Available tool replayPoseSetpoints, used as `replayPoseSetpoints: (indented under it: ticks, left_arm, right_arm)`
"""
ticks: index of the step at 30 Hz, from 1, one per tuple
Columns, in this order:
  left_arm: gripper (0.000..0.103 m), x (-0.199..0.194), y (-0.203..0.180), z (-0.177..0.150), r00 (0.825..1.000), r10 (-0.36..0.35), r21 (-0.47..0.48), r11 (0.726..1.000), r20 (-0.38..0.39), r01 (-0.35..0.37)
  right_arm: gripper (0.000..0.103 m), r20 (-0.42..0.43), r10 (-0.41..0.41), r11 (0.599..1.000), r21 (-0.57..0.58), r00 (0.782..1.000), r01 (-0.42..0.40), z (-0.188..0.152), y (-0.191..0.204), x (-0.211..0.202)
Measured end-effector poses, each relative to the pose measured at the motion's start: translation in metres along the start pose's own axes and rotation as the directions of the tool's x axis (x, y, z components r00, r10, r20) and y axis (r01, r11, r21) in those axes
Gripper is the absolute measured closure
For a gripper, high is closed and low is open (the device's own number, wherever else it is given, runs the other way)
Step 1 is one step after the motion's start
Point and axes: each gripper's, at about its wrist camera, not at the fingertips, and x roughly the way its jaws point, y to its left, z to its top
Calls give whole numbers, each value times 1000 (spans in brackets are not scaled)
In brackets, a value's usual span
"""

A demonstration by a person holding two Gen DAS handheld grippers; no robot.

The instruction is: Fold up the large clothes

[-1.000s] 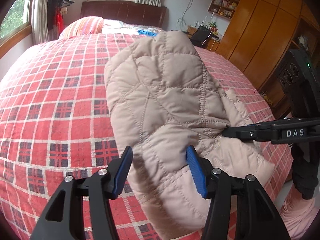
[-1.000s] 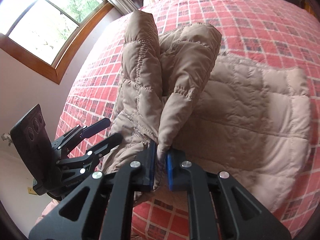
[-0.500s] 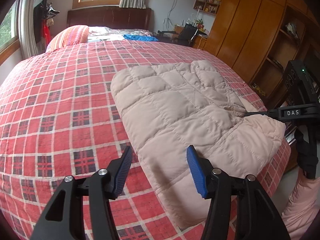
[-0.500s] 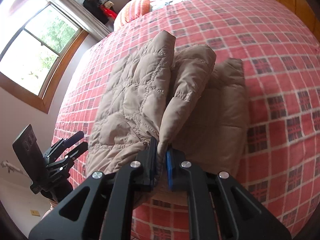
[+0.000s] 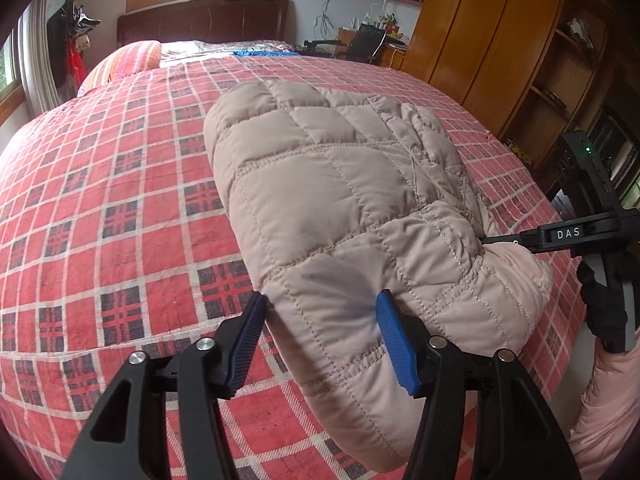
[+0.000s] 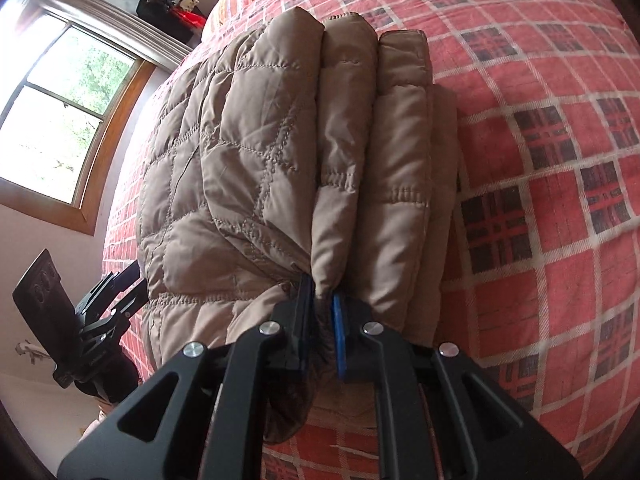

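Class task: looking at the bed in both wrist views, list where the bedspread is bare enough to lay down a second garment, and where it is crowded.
Free: the plaid bedspread between the quilted jacket and the window side, up to the striped pillow. Also free beyond the jacket's stacked edges in the right wrist view. Crowded: the near edge, where the left gripper and right gripper meet the jacket.

Home bedroom: plaid-covered bed [image 5: 120,208], wooden headboard [image 5: 200,20], wardrobe [image 5: 492,36]
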Motion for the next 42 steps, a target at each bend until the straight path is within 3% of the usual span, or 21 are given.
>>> replayPoseSetpoints:
  ticks: [4, 8, 11, 14, 20, 22, 24, 26, 29, 34, 38, 39, 41, 42]
  left_arm:
    - [43, 0, 2, -3, 1000, -3, -8, 1000, 6, 3]
    - [43, 0, 2, -5, 1000, 5, 2, 1000, 16, -5]
    - [43, -1, 1, -6, 1000, 6, 11, 1000, 18, -6]
    - [43, -2, 0, -7, 1000, 1, 7, 1000, 18, -2]
    - [43, -2, 1, -7, 1000, -2, 1, 1000, 22, 2]
    - [43, -2, 1, -7, 1000, -1, 3, 1000, 21, 1]
    - [43, -2, 1, -6, 1000, -3, 4, 1000, 20, 3]
    - [43, -3, 1, -6, 1000, -10, 1, 1000, 19, 10]
    - [43, -9, 2, -5, 999, -30, -5, 1000, 29, 30]
    - [42, -7, -7, -5, 999, -32, 26, 999, 37, 31]
    - [41, 2, -6, -4, 999, -32, 22, 999, 21, 31]
    - [41, 2, -5, -4, 999, -34, 19, 999, 20, 34]
    - [41, 2, -4, -4, 999, -41, 14, 999, 17, 40]
    - [41, 2, -3, -5, 999, -43, 12, 999, 15, 42]
  right_arm:
    - [84, 6, -42, 998, -52, 999, 43, 1, 9, -6]
    - [60, 113, -128, 988, -68, 985, 136, 7, 25, -40]
    - [58, 189, -126, 986, -85, 974, 144, 18, 37, -62]
    - [59, 163, -92, 986, -123, 982, 113, 41, 54, -55]
    - [58, 68, -135, 985, -100, 988, 142, 90, 57, -8]
    - [62, 52, -134, 986, -90, 990, 138, 99, 55, 2]
    - [82, 43, -105, 991, -82, 994, 108, 103, 56, 6]
    - [93, 51, -58, 995, -76, 997, 61, 101, 54, 2]
    - [95, 81, -32, 998, -51, 996, 36, 94, 45, -13]
    - [94, 71, -90, 995, -25, 993, 92, 82, 32, -11]
    - [73, 85, -77, 997, -16, 993, 79, 79, 30, -16]
    - [59, 104, -81, 996, -16, 991, 83, 78, 29, -22]
    - [41, 134, -106, 994, -22, 985, 110, 77, 27, -29]
    - [40, 141, -129, 991, -26, 982, 134, 76, 28, -32]
